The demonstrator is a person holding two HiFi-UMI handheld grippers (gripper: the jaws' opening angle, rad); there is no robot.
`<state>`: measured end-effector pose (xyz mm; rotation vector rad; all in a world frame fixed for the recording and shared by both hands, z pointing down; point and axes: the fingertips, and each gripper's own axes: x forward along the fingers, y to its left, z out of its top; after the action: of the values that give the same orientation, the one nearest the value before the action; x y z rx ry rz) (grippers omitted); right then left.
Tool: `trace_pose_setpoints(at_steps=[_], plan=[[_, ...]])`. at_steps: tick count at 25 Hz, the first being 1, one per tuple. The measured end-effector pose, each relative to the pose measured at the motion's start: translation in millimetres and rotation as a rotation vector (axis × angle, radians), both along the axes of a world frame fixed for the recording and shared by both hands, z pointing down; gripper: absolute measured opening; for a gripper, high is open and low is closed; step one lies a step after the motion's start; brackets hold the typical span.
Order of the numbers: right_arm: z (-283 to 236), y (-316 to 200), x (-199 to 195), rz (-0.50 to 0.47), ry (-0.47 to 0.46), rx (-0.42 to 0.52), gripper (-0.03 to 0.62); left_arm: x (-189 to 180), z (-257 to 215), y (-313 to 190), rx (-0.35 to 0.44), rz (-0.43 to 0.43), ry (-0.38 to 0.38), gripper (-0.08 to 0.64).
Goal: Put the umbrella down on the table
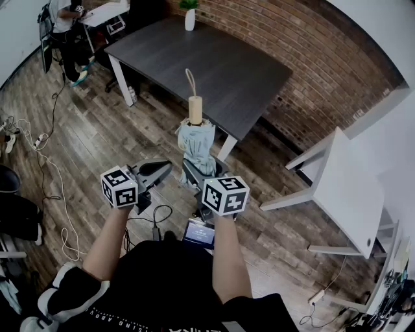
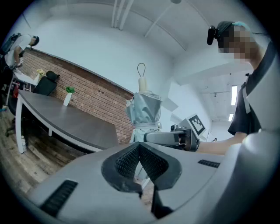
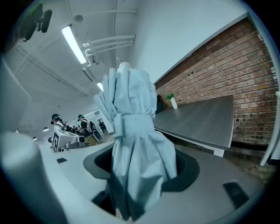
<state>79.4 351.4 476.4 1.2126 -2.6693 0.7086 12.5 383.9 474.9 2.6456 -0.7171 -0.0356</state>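
Clamping the umbrella [image 3: 131, 105] short of the table [image 1: 214, 71], the right gripper [image 3: 141, 173] held slack fabric (left gripper [image 2: 140, 151] closed, empty); a slip looked possible.

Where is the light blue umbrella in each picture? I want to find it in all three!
Head view: the umbrella stands upright in the middle, held by the right tongs.
Left gripper view: the umbrella is upright in the centre, in front of the brick wall.
Right gripper view: the umbrella is big and close, filling the centre.
Shared landmark: the dark grey table with a white vase, beside the brick wall.
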Motion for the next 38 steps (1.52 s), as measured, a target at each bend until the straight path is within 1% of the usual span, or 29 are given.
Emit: trace_pose_setpoints(at_steps=[11,23,31,38], plan=[[2,6,-4,0.002,-0.011,-0.017,0.291,-3,3,4,-0.004,0.002,-0.007,0.002],[5,8,-2,0.006,-0.001,-0.020,0.291,-3,2,3,-0.004,0.000,0.002,0.002],[9,-3,8,0.008,-0.011,-0.041,0.291,2,10,-6,-0.035,-0.014,-0.003,0.002],[19,-25,15,0.003,-0.022,-0.074,0.291,7,20,-29,-0.073,-0.036,-0.002,0.002]])
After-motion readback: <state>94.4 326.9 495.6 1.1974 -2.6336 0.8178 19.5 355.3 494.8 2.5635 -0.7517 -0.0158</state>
